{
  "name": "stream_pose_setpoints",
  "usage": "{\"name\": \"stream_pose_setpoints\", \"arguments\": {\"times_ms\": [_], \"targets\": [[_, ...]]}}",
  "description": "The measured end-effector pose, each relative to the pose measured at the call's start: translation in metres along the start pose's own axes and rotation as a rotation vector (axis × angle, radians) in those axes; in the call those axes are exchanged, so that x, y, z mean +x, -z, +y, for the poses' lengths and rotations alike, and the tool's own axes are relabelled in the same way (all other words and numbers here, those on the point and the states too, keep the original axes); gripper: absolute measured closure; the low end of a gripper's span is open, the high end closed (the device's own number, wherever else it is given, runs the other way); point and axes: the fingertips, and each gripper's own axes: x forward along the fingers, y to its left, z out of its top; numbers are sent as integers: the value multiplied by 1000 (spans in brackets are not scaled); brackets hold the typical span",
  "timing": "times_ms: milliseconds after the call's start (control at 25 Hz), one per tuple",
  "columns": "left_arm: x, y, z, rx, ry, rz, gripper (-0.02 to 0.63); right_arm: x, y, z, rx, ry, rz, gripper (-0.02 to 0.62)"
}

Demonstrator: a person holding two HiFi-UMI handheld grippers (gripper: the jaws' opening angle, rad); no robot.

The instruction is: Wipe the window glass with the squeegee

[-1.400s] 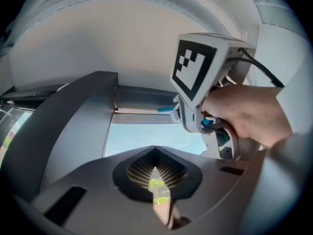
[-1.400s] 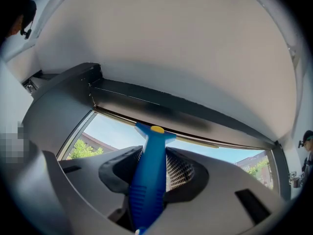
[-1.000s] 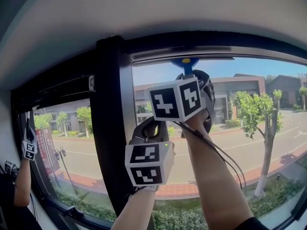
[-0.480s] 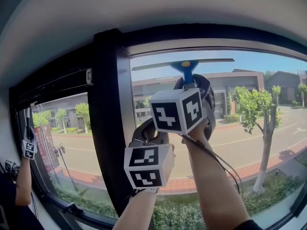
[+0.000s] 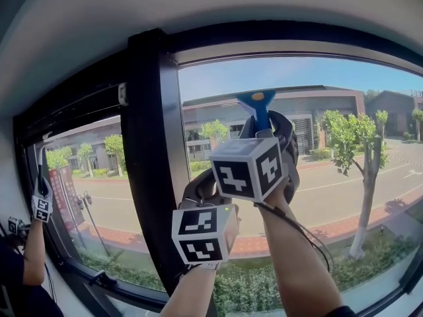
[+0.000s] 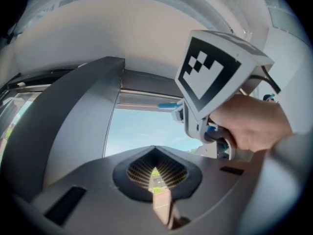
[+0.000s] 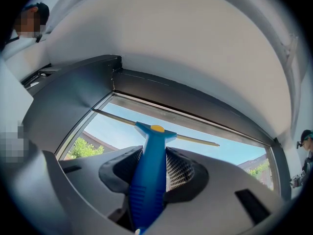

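The blue-handled squeegee (image 5: 256,105) is pressed to the upper window glass (image 5: 344,111) of the right pane. My right gripper (image 5: 264,123) is shut on its handle, and its marker cube sits below. In the right gripper view the handle (image 7: 149,180) runs up between the jaws to the long thin blade (image 7: 195,139), which lies a little below the top frame. My left gripper (image 5: 205,182) hangs lower left by the black mullion (image 5: 149,164), holding nothing. Its jaws (image 6: 155,170) look shut. The right gripper's cube (image 6: 215,72) and a hand (image 6: 249,124) show there too.
The dark top frame (image 7: 195,104) and the white ceiling lie just above the blade. Another person's arm with a marked gripper (image 5: 39,203) is at the left pane. The dark sill (image 5: 119,286) runs below. A person (image 7: 305,151) stands at the far right.
The squeegee and my right gripper have come down the glass from the top frame. The left gripper has stayed almost where it was.
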Motion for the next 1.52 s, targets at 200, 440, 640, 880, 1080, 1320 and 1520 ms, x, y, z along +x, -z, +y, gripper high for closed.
{"name": "stream_pose_setpoints", "arguments": {"times_ms": [200, 440, 640, 880, 1080, 1320, 1520], "targets": [[-11, 14, 1, -14, -6, 27, 606, -10, 16, 4, 4, -5, 7, 456], [-23, 24, -5, 6, -10, 32, 606, -22, 36, 12, 1, -19, 23, 456], [-33, 36, -11, 1, -13, 51, 606, -34, 55, 15, 5, -34, 45, 456], [-46, 60, -14, -6, -27, 99, 606, -47, 71, 19, 18, -60, 72, 456], [-58, 84, -19, -21, -25, 135, 606, -58, 88, 25, 28, -70, 94, 456], [-71, 113, -22, -21, -15, 168, 606, -68, 107, 31, 58, -78, 115, 456], [-81, 136, -28, -39, 27, 189, 606, -78, 125, 36, 58, -92, 120, 457]]}}
